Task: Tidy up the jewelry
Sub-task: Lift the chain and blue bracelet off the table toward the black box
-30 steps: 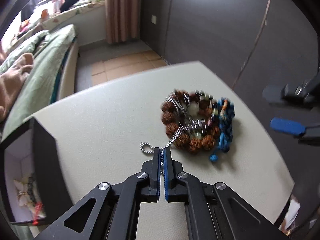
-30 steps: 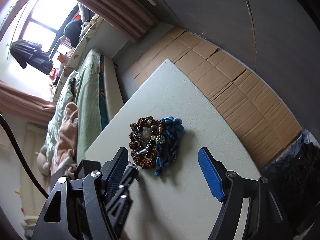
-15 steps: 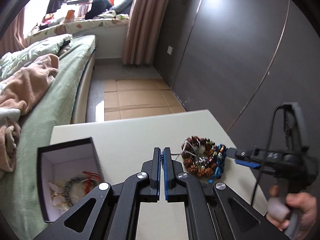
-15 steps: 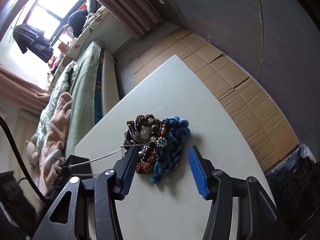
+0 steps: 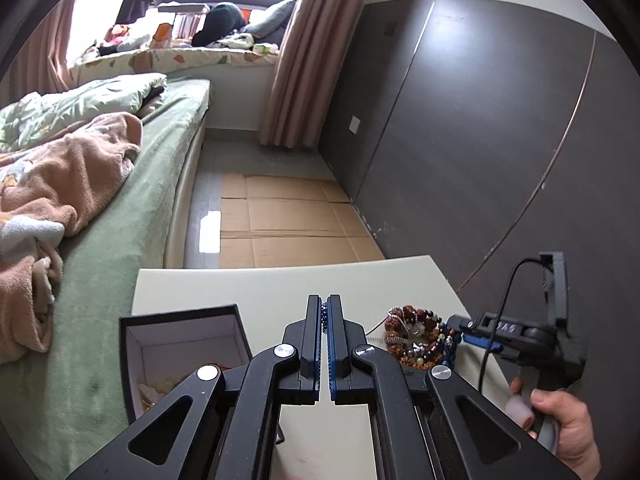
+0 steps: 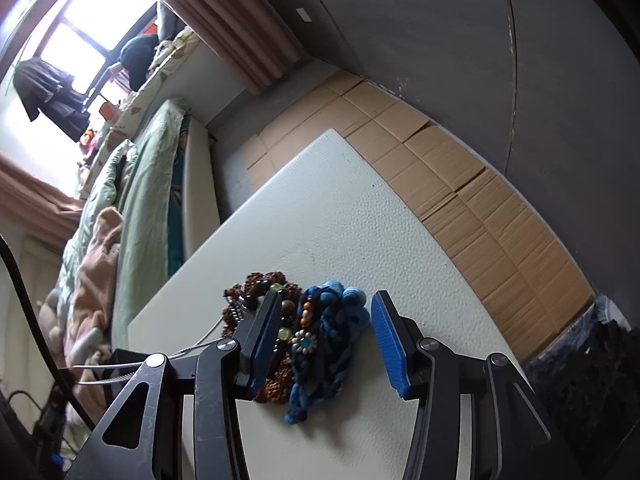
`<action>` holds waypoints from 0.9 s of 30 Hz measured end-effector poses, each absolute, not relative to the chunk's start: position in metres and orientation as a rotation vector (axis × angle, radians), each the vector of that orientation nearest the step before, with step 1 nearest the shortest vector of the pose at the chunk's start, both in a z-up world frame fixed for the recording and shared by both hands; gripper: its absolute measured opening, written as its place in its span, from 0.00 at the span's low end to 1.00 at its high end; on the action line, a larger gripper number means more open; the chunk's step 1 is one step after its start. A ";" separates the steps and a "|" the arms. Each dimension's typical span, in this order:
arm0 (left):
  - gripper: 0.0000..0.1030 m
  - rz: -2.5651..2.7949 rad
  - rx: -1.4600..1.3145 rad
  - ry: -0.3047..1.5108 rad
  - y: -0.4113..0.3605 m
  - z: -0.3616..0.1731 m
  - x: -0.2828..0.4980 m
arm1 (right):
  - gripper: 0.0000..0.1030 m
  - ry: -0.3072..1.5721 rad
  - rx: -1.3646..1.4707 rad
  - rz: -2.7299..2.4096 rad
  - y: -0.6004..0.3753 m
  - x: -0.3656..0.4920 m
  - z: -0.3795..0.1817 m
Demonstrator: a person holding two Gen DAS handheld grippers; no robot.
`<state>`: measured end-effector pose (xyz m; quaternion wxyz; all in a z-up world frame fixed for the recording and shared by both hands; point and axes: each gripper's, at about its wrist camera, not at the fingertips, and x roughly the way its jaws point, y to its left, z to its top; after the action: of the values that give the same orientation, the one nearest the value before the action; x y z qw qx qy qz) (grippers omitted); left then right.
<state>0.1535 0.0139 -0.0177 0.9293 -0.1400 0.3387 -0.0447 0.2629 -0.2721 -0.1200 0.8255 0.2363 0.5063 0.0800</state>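
A pile of jewelry lies on the white table (image 6: 344, 216): brown bead bracelets (image 5: 412, 326), a blue braided cord bracelet (image 6: 332, 328) and a silver chain (image 5: 376, 338). My left gripper (image 5: 324, 312) is shut on the silver chain, raised above the table; the chain stretches taut from the pile (image 6: 200, 338) toward it. My right gripper (image 6: 324, 332) is open, lowered over the pile with the blue cord between its fingers. A black box (image 5: 180, 344) with white lining stands left, holding other jewelry.
A bed with green sheets and a peach blanket (image 5: 72, 184) runs along the left. Flattened cardboard (image 5: 288, 220) covers the floor beyond the table. A dark panelled wall (image 5: 480, 152) stands on the right.
My left gripper has lifted and pulled back with the silver chain, drawing it out of the pile. My right gripper has come down around the blue cord bracelet.
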 end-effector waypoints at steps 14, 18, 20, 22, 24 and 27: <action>0.02 -0.095 -0.319 0.608 0.021 0.011 0.130 | 0.12 1.066 0.502 0.165 -0.274 0.248 -0.111; 0.02 -0.094 -0.306 0.539 0.020 0.035 0.115 | 0.12 1.020 0.525 0.197 -0.279 0.236 -0.092; 0.02 -0.088 -0.290 0.511 0.018 0.049 0.110 | 0.12 0.999 0.547 0.221 -0.280 0.232 -0.082; 0.02 -0.084 -0.279 0.493 0.017 0.061 0.107 | 0.12 0.977 0.555 0.241 -0.279 0.227 -0.072; 0.02 -0.080 -0.262 0.479 0.015 0.073 0.106 | 0.12 0.954 0.547 0.262 -0.276 0.220 -0.062; 0.02 -0.073 -0.227 0.456 0.009 0.092 0.104 | 0.12 0.939 0.544 0.293 -0.272 0.217 -0.053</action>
<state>0.1039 0.0087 0.0920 0.9671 -0.1120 0.2257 -0.0363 0.2174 -0.2718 -0.0532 0.8461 0.2581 0.4452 0.1389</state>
